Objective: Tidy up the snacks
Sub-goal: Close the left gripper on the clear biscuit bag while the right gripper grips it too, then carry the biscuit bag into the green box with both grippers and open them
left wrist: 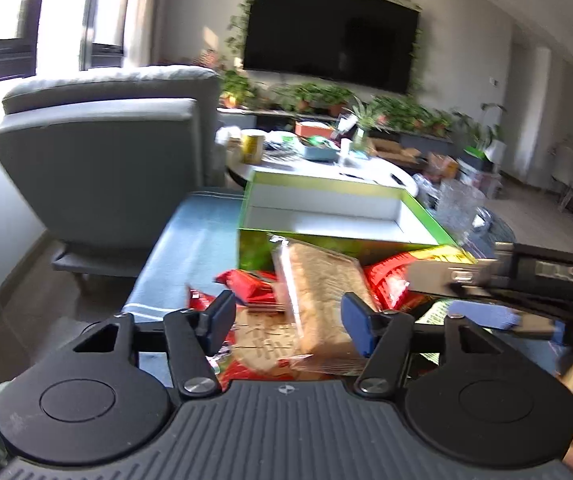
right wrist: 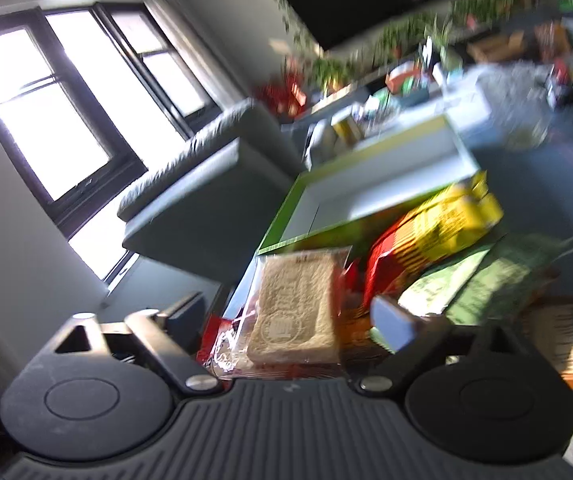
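Observation:
A clear-wrapped bread packet (left wrist: 318, 300) stands tilted on a heap of snacks in front of an open green box (left wrist: 254, 256) with a bare white inside. My left gripper (left wrist: 290, 320) straddles the packet. Its right pad is at the wrapper's edge and its left pad stands clear, so the jaws are open. In the right wrist view the same packet (right wrist: 298, 312) lies between the wide-open fingers of my right gripper (right wrist: 288, 322), touching neither. The right gripper's blue pad (left wrist: 482, 316) shows blurred at the right of the left wrist view.
Red packets (left wrist: 246, 284), a red-and-yellow bag (right wrist: 438, 232) and a green packet (right wrist: 466, 288) crowd around the bread. The heap sits on a blue-grey surface (left wrist: 182, 248). A grey armchair (left wrist: 106, 160) stands to the left, and a cluttered white table (left wrist: 326, 164) lies beyond the box.

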